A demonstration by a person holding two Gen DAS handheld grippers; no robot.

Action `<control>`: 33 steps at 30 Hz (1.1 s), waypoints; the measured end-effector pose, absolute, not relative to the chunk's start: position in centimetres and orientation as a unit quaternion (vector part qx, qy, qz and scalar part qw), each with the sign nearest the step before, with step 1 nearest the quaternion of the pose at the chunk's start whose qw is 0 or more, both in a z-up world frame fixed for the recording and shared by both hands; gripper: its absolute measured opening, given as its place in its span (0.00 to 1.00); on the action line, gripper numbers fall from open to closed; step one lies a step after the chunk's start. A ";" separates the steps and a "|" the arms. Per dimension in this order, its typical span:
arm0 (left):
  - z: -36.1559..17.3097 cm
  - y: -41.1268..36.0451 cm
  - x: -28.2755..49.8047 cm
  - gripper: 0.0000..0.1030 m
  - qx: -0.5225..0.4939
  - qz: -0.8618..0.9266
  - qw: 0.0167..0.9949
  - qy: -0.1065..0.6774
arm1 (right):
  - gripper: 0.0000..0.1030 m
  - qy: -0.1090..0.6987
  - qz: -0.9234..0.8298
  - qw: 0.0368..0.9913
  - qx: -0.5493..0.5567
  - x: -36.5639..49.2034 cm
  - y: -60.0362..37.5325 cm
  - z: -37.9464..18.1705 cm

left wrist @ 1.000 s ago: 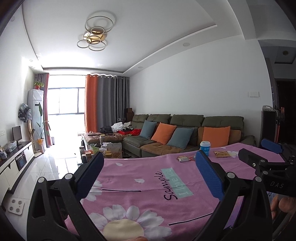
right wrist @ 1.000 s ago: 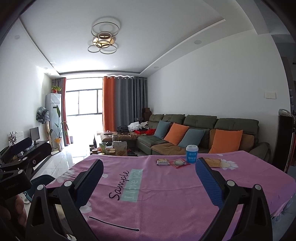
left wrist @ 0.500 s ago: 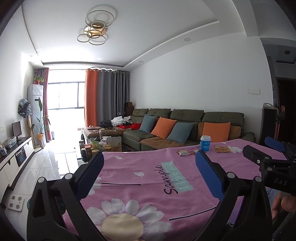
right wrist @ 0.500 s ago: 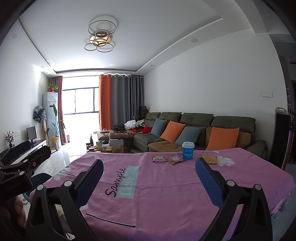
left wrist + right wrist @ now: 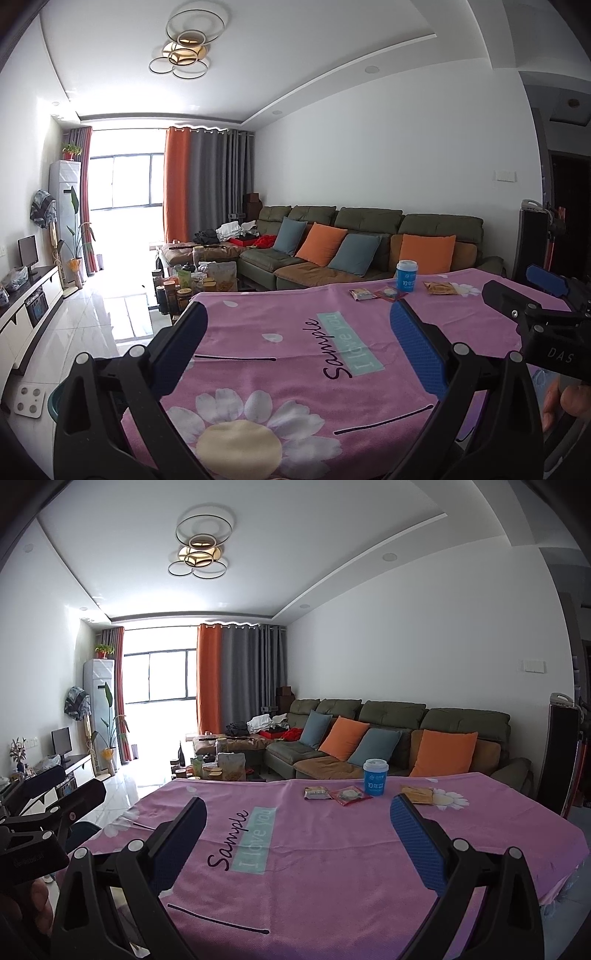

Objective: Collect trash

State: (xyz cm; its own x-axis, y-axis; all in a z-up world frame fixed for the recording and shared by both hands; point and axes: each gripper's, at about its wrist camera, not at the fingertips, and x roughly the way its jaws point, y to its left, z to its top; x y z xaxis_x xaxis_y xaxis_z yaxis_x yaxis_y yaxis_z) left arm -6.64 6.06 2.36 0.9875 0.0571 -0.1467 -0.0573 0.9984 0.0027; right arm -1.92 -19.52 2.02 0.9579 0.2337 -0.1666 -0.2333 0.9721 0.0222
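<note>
I'm looking into a home living room: a long green sofa (image 5: 388,734) with orange and blue cushions, orange and grey curtains (image 5: 236,679) by a bright window, a ring-shaped ceiling lamp (image 5: 201,550), and a flower-print pink cloth over the desk (image 5: 332,849).

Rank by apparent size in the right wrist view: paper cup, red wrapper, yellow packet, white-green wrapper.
1. Paper cup
2. Red wrapper and yellow packet: alike, not ranked
3. White-green wrapper, slightly smaller

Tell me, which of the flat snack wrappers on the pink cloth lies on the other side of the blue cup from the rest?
The yellow-brown wrapper. It lies alone to the right of the blue cup, while the pale wrapper and red wrapper lie together to the cup's left.
</note>
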 end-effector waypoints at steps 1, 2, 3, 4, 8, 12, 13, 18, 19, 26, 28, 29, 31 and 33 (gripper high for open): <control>2.4 6.1 -6.6 0.95 -0.001 0.028 0.997 0.074 | 0.93 0.085 0.119 0.989 0.000 -1.9 -19.5 2.0; 2.3 6.1 -6.6 0.95 -0.001 0.028 0.997 0.075 | 0.93 0.087 0.119 0.989 0.000 -1.9 -19.4 2.0; 2.2 6.1 -6.5 0.95 -0.002 0.027 0.997 0.076 | 0.93 0.088 0.120 0.989 -0.001 -1.9 -19.4 2.0; 2.2 6.1 -6.5 0.95 -0.002 0.027 0.997 0.077 | 0.93 0.088 0.120 0.989 -0.001 -1.9 -19.4 1.9; 2.2 6.2 -6.4 0.95 -0.008 0.022 0.996 0.082 | 0.93 0.091 0.121 0.988 0.000 -1.9 -19.4 1.9; 2.0 6.3 -6.1 0.95 -0.011 0.020 0.996 0.088 | 0.93 0.094 0.121 0.988 0.001 -1.6 -19.5 1.8; 2.1 6.3 -6.2 0.95 -0.010 0.020 0.996 0.088 | 0.93 0.095 0.121 0.988 0.001 -1.6 -19.5 1.8; 1.9 6.2 -6.2 0.95 -0.010 0.017 0.996 0.087 | 0.93 0.096 0.122 0.988 0.000 -1.7 -19.4 1.8; 1.9 6.2 -6.2 0.95 -0.008 0.017 0.996 0.087 | 0.93 0.096 0.122 0.988 0.000 -1.6 -19.4 1.8; 2.0 6.0 -6.7 0.95 -0.006 0.022 0.997 0.077 | 0.93 0.101 0.124 0.987 -0.003 -1.5 -19.2 1.7; 1.9 6.1 -6.8 0.95 -0.008 0.025 0.997 0.075 | 0.93 0.104 0.125 0.987 -0.004 -1.4 -19.1 1.5; 1.9 6.1 -6.8 0.95 -0.009 0.027 0.997 0.073 | 0.93 0.103 0.126 0.987 -0.004 -1.4 -19.1 1.5; 1.9 6.1 -6.8 0.95 -0.011 0.027 0.997 0.074 | 0.93 0.104 0.127 0.986 -0.006 -1.4 -19.0 1.4; 1.8 6.2 -6.9 0.95 -0.013 0.028 0.997 0.075 | 0.93 0.105 0.128 0.986 -0.005 -1.3 -18.9 1.4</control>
